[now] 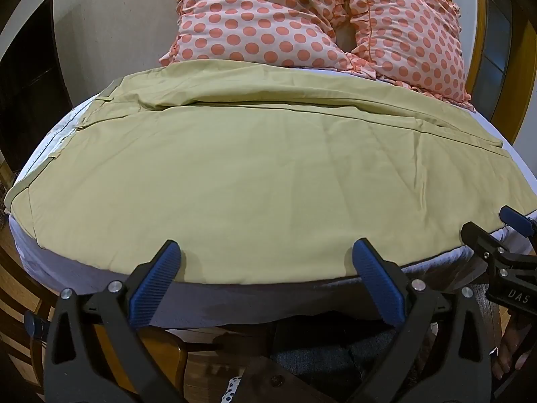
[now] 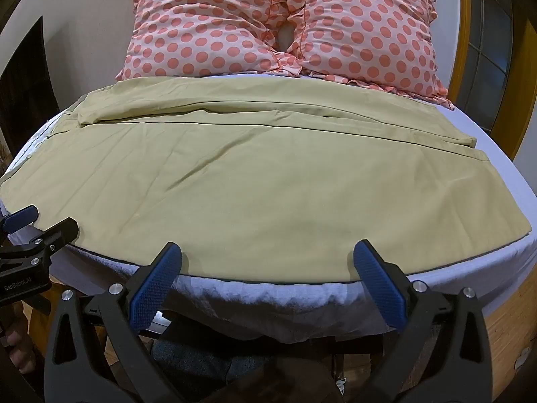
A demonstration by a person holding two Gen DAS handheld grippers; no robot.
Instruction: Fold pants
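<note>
A bed [image 2: 503, 154] with a pale lavender sheet is seen from its near edge, and two salmon polka-dot pillows [image 2: 278, 23] are propped at the far end. Khaki pants [image 2: 235, 181] are spread flat across most of the mattress, their long axis running left to right across both views: the waistband [image 1: 63, 134] lies at the left, the leg cuffs [image 2: 470, 147] at the right, and the far leg is laid partly over the near one. The near long edge of the pants lies along the mattress edge, directly ahead of both grippers. The left gripper [image 1: 265, 262] is held near the waist half, the right gripper [image 2: 268, 262] near the cuff half, each just short of the fabric edge. The jaws of both are spread wide apart and nothing is held in them. The task is judged to be at its start; a lengthwise fold, leg over leg, would likely be taken from this near edge.
</note>
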